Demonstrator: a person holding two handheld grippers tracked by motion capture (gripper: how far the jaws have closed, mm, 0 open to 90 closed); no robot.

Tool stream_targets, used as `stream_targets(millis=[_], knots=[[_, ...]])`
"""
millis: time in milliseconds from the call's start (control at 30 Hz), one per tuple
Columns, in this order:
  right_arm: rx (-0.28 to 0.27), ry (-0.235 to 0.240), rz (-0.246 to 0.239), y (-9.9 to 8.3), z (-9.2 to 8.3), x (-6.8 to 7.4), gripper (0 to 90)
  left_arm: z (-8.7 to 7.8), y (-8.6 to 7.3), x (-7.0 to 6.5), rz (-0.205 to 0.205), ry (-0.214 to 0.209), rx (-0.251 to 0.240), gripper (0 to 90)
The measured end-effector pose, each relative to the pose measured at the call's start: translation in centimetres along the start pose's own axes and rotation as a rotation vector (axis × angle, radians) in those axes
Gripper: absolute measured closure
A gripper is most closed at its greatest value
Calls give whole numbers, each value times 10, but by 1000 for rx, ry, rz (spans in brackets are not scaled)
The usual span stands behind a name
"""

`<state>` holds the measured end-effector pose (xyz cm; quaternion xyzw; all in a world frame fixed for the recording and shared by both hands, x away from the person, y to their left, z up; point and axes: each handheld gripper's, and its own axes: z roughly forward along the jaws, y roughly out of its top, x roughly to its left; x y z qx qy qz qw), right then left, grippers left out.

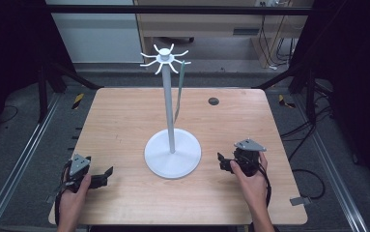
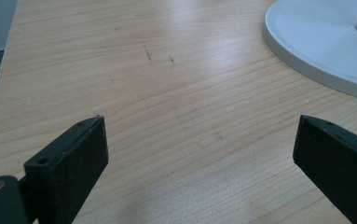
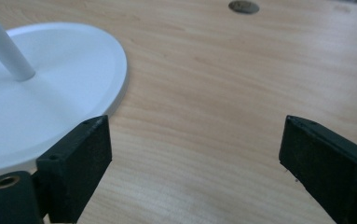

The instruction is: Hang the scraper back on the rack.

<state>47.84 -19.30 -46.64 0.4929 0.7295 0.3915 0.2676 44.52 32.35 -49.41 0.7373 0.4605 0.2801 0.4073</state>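
Note:
A white stand [image 1: 172,153] with a round base, a tall pole and a crown of hooks [image 1: 164,58] rises from the middle of the wooden table [image 1: 120,116]. A grey-green strap [image 1: 179,92] hangs from one hook on its right side. My left gripper [image 1: 106,175] rests near the front left corner, open, with bare wood between its jaws; the base [image 2: 316,46] lies ahead to its right. My right gripper [image 1: 222,162] sits to the right of the base, open and holding nothing; the base [image 3: 50,93] and pole [image 3: 3,44] lie to its left.
A dark round grommet [image 1: 213,101] is set into the table at the back right, also seen as the grommet [image 3: 243,6] in the right gripper view. Black frame posts, rails and cables surround the table. A wooden cabinet [image 1: 197,19] stands behind.

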Motion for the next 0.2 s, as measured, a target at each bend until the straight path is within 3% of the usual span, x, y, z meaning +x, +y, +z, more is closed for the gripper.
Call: stream_targets(millis=[67,200], knots=[[10,9,20,-8,3,-1,101,0,0,0,-1,0,0,27],[30,-12,12,-16,5,-4,96,2,0,1,1,-7,13,27]])
